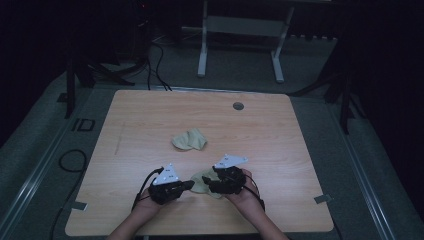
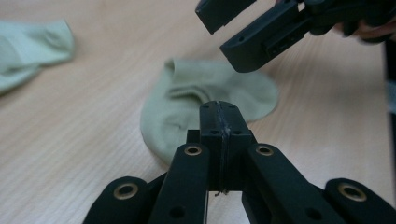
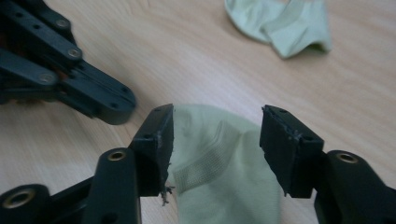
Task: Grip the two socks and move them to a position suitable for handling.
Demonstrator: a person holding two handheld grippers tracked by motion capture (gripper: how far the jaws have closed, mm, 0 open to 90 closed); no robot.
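Observation:
Two pale green socks lie on the wooden table [image 1: 145,115]. The near sock [image 1: 202,184] [image 2: 187,107] [image 3: 219,172] rests flat between my two grippers. My left gripper [image 1: 191,185] [image 2: 219,109] is shut, with its tips at the sock's edge and nothing visibly pinched; the right gripper view shows this left gripper [image 3: 116,105] resting just beside the sock. My right gripper [image 1: 206,180] [image 3: 215,135] hovers over the sock, jaws apart on either side of its ribbed cuff without touching it. The right gripper [image 2: 222,39] also hangs open above the sock's far side.
The second sock [image 1: 190,140] [image 2: 32,46] [image 3: 280,23] lies crumpled near the table's middle. A round cable hole [image 1: 238,106] sits near the far edge. Beyond the table stand a white frame [image 1: 240,30] and floor cables [image 1: 72,160].

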